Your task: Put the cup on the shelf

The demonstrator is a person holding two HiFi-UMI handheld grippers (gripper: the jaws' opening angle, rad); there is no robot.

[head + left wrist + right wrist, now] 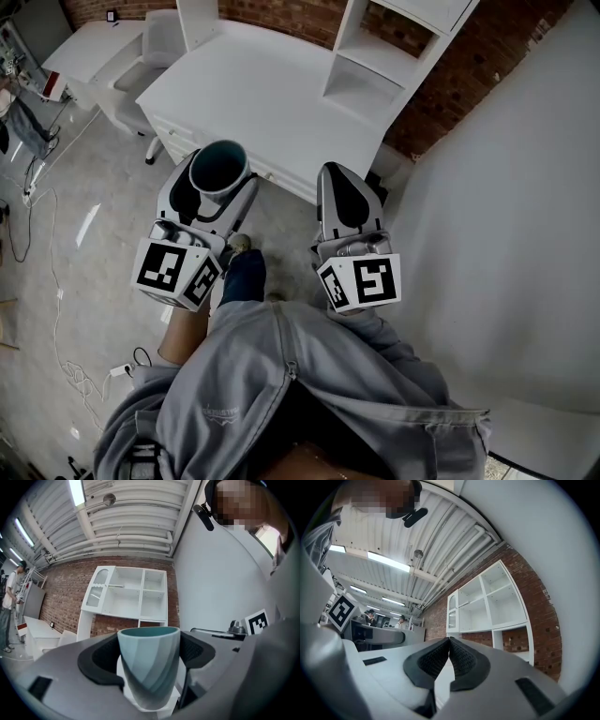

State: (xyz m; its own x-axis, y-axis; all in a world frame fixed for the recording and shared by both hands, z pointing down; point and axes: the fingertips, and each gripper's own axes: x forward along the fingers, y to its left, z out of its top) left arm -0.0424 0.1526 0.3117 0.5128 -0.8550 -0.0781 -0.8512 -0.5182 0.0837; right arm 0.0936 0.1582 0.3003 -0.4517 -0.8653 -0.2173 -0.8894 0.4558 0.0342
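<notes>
A teal cup [218, 167] with grey-blue stripes stands upright between the jaws of my left gripper [214, 180], which is shut on it. In the left gripper view the cup [149, 665] fills the gap between the black pads [99, 660]. My right gripper [345, 195] is shut with nothing in it; its pads [459, 657] meet at the tips. The white shelf unit [386, 52] stands on the far right of the white desk [253, 98]. It shows ahead as open compartments in the left gripper view [125, 595] and the right gripper view [490, 604].
A brick wall [469, 75] runs behind the desk, and a white wall [506, 234] stands at the right. A white chair [150, 61] and a second table [84, 52] are at the far left. Cables [47, 244] lie on the grey floor. A person stands at the left [10, 604].
</notes>
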